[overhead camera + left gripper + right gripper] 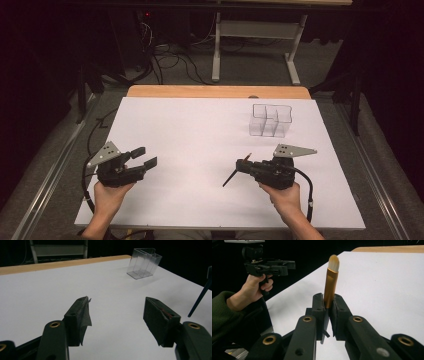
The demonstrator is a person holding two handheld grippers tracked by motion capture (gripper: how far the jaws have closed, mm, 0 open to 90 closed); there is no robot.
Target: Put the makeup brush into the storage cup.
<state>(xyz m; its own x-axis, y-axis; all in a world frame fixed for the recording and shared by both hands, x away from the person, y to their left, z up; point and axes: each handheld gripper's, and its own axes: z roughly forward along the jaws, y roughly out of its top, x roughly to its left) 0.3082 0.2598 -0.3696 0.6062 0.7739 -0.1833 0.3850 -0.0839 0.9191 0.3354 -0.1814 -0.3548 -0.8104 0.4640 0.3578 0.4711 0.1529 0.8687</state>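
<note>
Clearly clamped in the right hand-held gripper (327,312): a gold-ferruled makeup brush (331,282), bristles plain in the right gripper view. Barely a dark stick from above, tip indistinct. Left hand-held gripper (117,315) gaping wide, holding nothing.

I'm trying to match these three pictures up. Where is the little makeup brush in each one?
High view: the brush is right of centre, in the right gripper, dark handle slanting down-left.
Left gripper view: the dark handle slants at the right edge.
Right gripper view: the gold ferrule and pale bristles rise between the shut jaws.
Shared landmark: the white table, in all three.
</note>
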